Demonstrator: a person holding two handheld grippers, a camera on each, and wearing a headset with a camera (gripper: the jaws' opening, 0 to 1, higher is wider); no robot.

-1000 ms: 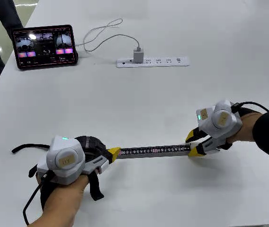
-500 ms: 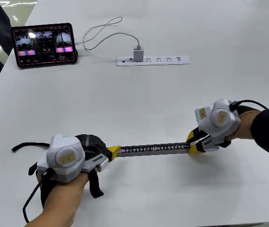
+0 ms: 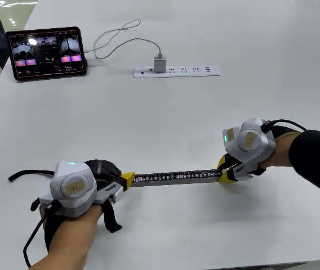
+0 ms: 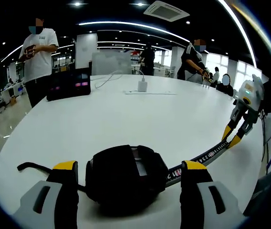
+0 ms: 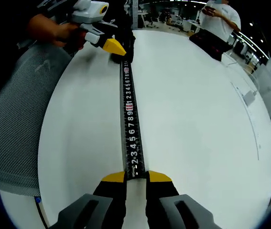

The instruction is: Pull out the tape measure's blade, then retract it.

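- Left hand-held gripper point(image 4: 130, 168): at the near left of the tabletop point(image 3: 205, 124), held in a person's hand. Its two yellow-tipped jaws stand wide, one on each side of the tape measure case point(image 4: 126, 181), and clamp it between them.
- Tape measure case: black and rounded, resting on the tabletop within the left jaws. A black strap point(image 3: 25, 174) trails from it to the left.
- Blade point(image 3: 174, 178): drawn out of the case and stretched straight to the right, its printed numerals facing up. It runs close above the white surface, between the two hand-held grippers.
- Right hand-held gripper point(image 5: 135, 177): at the near right, held in a hand with a dark sleeve. Its jaws are pressed nearly together and pinch the free end of the blade. In the right gripper view the scale reads upward from 1 just beyond the yellow tips.
- Power strip point(image 3: 191, 71): white, lying at the far centre, well apart from the blade. A charger point(image 3: 159, 63) is plugged into its left end.
- Cable point(image 3: 118, 39): runs in loops from the charger to the left.
- Tablet point(image 3: 46, 53): propped at the far left with its screen lit.
- Background, left gripper view: a person point(image 4: 39, 52) in a white shirt stands beyond the far left edge of the tabletop.
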